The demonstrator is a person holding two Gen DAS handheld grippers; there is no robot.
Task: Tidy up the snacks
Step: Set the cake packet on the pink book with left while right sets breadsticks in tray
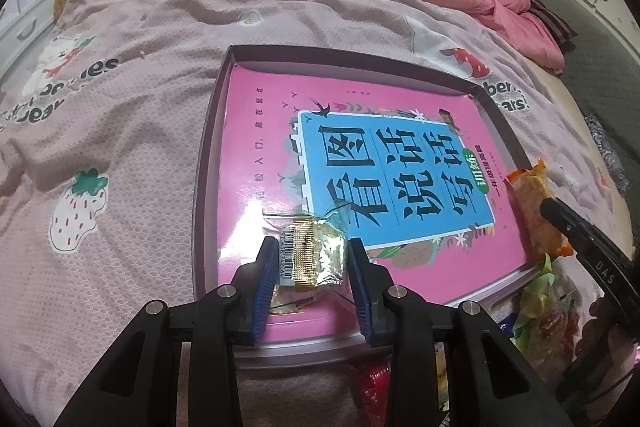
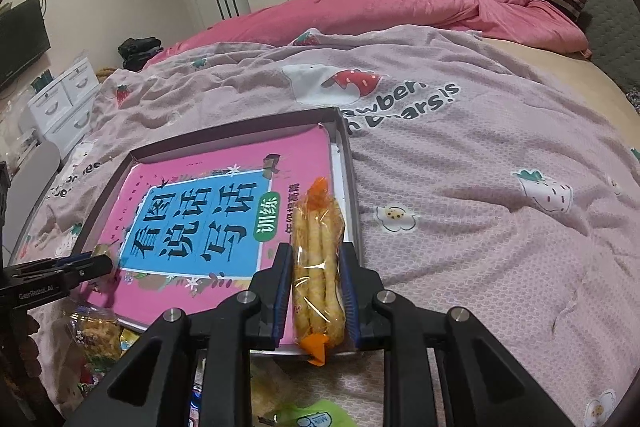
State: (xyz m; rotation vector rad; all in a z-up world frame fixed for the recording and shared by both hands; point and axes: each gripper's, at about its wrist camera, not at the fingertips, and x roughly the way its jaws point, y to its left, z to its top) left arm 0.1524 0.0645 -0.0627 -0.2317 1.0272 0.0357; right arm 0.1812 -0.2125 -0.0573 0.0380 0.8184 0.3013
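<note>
Both tongs loaded, both over the near end of the tray (image 1: 208,131); left tongs (image 1: 312,259) narrow, pads pinching a small clear packet (image 1: 320,251) with a gold wafer and barcode, packet sits between the fingers and pokes out past the tips over the pink book (image 1: 256,131) in the tray's near-left corner; right tongs (image 2: 316,279) nearly closed, clamped on a long clear pack of sticks (image 2: 318,259) with orange ends, pack runs lengthwise along the fingers and sticks out well beyond them, over the tray's right edge; my read: step in hand is setting both snacks down in the tray; to do it well, lower until each pack rests flat on the book, then open slowly so the film doesn't cling to a pad and drag; keep the stick pack parallel to the right wall and inside it, it looks close to straddling the rim; keep the wafer packet light in the grip, it crushes easily; can't tell if either pack touches the book yet; more loose snacks (image 2: 96,331) lie on the blanket (image 2: 480,227) just in front of the tray, between the two tongs; beyond the tray only bedding.
</note>
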